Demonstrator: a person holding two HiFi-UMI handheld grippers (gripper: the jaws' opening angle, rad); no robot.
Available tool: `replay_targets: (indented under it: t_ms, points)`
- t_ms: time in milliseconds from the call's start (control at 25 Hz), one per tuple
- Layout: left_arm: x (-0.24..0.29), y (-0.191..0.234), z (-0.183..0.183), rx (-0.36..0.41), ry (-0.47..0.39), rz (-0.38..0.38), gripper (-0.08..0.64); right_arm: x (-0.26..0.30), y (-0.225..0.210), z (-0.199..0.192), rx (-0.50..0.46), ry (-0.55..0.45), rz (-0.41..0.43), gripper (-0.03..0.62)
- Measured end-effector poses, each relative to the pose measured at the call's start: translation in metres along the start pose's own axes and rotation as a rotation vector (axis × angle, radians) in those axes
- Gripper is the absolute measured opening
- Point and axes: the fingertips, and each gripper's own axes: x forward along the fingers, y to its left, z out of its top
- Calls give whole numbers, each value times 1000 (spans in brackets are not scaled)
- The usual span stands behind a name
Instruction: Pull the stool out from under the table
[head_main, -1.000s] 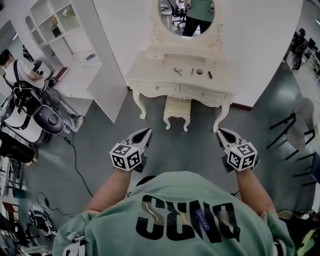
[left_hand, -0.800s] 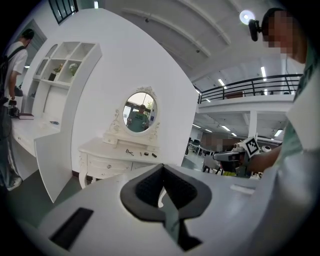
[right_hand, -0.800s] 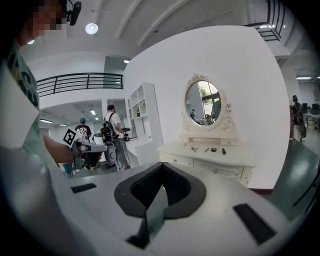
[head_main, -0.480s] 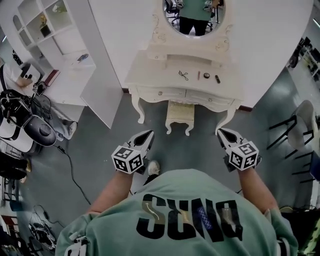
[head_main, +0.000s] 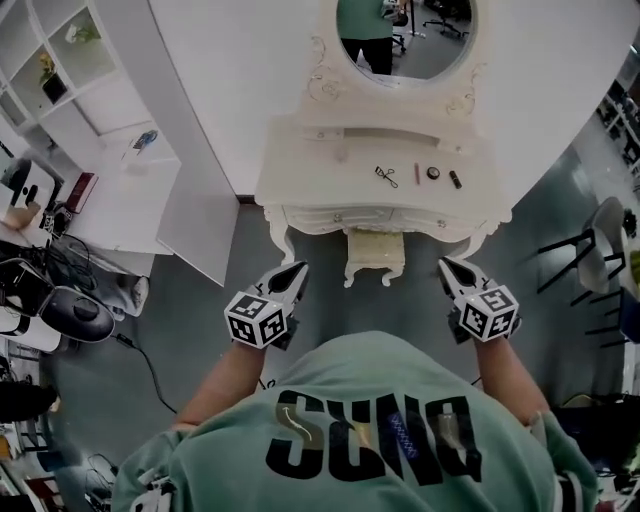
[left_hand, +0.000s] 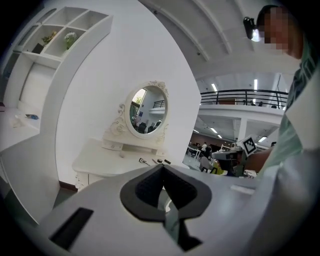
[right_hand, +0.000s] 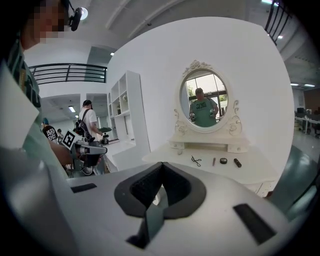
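Dressing table (head_main: 300, 190): stood against the white wall, straight ahead.
Left gripper (head_main: 291, 274): jaws pressed together, empty, aimed forward.
Stool (head_main: 374, 252): tucked under the table, ahead between both grippers, touching neither.
Right gripper (head_main: 448, 268): jaws together, empty; seemingly slightly nearer.

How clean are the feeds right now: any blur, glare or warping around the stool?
Head view: sharp, evenly lit, no glare; stool under the table reads clearly, straight edges bow. Both gripper views: heavy fisheye, dark corners, soft foreground, stool not visible.

Table (head_main: 310, 170), stool (head_main: 375, 250) drawn nearer; person (head_main: 370, 430) apparently stepped forward.
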Motion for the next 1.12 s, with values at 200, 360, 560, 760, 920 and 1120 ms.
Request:
replay_targets:
  t_ms: [200, 360, 560, 760, 920, 1120]
  points:
    - [29, 33, 13, -4, 18, -30, 0, 33, -10, 5, 9, 17, -35, -11]
    - [63, 37, 17, 4, 35, -47, 0, 46, -31, 7, 6, 20, -31, -11]
    - [116, 36, 22, 6, 55, 3, 0, 63, -77, 5, -11, 29, 11, -11]
    - [170, 24, 11, -14, 77, 73, 0, 83, -129, -10, -10, 37, 85, -11]
    - [192, 29, -10, -73, 91, 127, 0, 110, -150, -34, -12, 68, 111, -11]
    - [206, 47, -40, -74, 153, 94, 0, 145, -156, -66, 27, 109, 84, -11]
